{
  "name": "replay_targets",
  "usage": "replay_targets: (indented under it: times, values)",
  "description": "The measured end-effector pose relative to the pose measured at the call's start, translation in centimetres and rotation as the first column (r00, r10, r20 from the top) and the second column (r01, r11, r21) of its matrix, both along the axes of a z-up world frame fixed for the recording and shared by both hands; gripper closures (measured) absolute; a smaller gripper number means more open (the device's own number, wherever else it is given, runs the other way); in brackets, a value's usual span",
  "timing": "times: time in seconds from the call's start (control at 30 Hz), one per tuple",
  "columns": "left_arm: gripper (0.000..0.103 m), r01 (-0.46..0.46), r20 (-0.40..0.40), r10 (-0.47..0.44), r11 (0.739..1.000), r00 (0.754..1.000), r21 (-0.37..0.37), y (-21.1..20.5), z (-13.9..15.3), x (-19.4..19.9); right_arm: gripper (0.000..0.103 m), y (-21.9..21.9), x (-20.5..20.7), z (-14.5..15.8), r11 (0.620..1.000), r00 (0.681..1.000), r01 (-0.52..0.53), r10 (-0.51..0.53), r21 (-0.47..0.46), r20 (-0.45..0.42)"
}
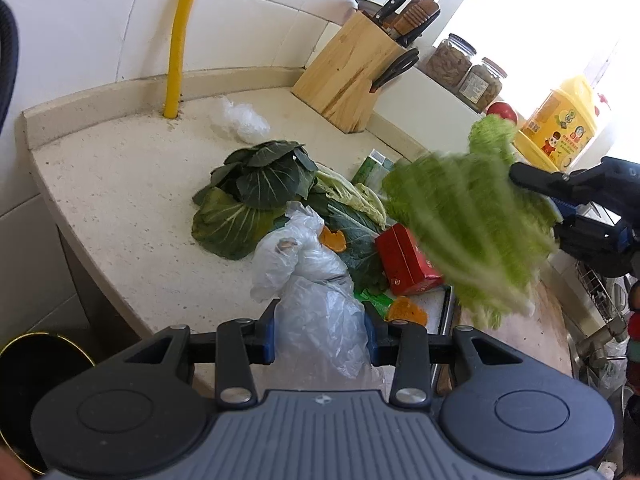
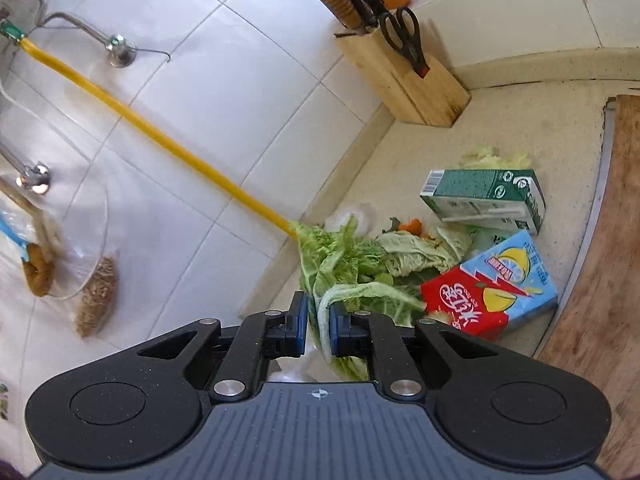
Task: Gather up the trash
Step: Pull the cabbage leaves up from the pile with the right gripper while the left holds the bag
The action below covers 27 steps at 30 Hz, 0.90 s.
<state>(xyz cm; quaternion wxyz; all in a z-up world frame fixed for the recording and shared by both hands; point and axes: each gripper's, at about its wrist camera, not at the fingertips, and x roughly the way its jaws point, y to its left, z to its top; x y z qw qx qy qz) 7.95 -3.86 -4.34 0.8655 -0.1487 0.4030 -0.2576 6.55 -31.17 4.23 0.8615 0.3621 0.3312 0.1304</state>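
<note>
Right claw (image 2: 318, 324) clamped on motion-blurred cabbage leaf (image 1: 472, 216), left claw (image 1: 320, 338) spread around plastic bag (image 1: 316, 300).

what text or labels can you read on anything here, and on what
"VITA" in part, on the logo of the red and blue carton; the rest of the logo is unclear.
Large white Chinese characters on the same carton's red half: seen upside down, I cannot read them.
Green carton: a barcode and small print, too small to read.
Yellow jug: label with cartoon figures and print, too blurred.
Jar label: too small.
</note>
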Motion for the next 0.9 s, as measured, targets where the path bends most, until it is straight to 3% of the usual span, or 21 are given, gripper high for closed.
replay_targets:
  times: [0.07, 0.23, 0.3, 0.37, 0.47, 0.53, 0.57, 0.6, 0.77, 0.83, 0.9]
  values:
    - [0.067, -0.007, 0.014, 0.007, 1.0, 1.0, 0.001, 0.4, 0.2, -0.2, 0.09, 0.3, 0.1, 0.0, 1.0, 1.0, -0.014, 0.014, 0.028, 0.005]
    - [0.067, -0.042, 0.027, 0.042, 0.999, 0.999, 0.006, 1.7, 0.4, -0.3, 0.091, 2.0, 0.7, 0.5, 0.999, 0.999, -0.037, 0.037, -0.023, 0.014]
    - [0.067, -0.052, 0.028, 0.052, 0.999, 0.998, 0.005, 2.1, 0.4, -0.4, 0.089, 2.6, 0.9, 0.3, 0.992, 1.0, -0.025, 0.024, -0.127, -0.005]
    - [0.067, -0.051, 0.032, 0.051, 0.999, 0.998, 0.006, 2.5, 0.4, -0.7, 0.083, 3.0, 1.2, -0.6, 0.985, 0.999, -0.035, 0.029, -0.167, -0.041]
    - [0.067, -0.052, 0.019, 0.052, 0.999, 0.998, 0.012, 2.8, -0.1, -0.8, 0.061, 4.4, 1.3, -1.8, 0.943, 0.994, -0.041, 0.005, -0.331, -0.111]
    - [0.067, -0.053, 0.004, 0.053, 0.999, 0.999, 0.014, 3.0, -0.5, -0.8, 0.038, 5.9, 1.0, -2.3, 0.921, 0.988, -0.104, 0.052, -0.377, -0.144]
    - [0.067, -0.053, -0.001, 0.053, 0.999, 0.999, 0.015, 3.1, -0.6, -0.9, 0.031, 6.6, 0.9, -2.5, 0.91, 0.985, -0.131, 0.076, -0.393, -0.152]
    - [0.067, -0.051, -0.007, 0.051, 0.999, 0.999, 0.014, 3.1, -0.8, -0.9, 0.024, 7.6, 0.9, -2.7, 0.893, 0.982, -0.161, 0.103, -0.421, -0.157]
    - [0.067, -0.044, -0.005, 0.044, 0.999, 0.999, 0.014, 3.3, -0.7, -0.9, 0.022, 11.2, 2.9, -4.3, 0.783, 0.969, -0.244, 0.166, -0.573, -0.185]
    - [0.067, -0.047, -0.003, 0.047, 0.999, 0.999, 0.012, 3.5, -0.7, -1.0, 0.023, 12.8, 4.1, -5.4, 0.721, 0.958, -0.286, 0.195, -0.631, -0.212]
    - [0.067, -0.053, -0.01, 0.053, 0.999, 0.999, 0.011, 3.8, -0.9, -1.0, 0.025, 14.2, 5.3, -6.9, 0.631, 0.948, -0.316, 0.188, -0.709, -0.255]
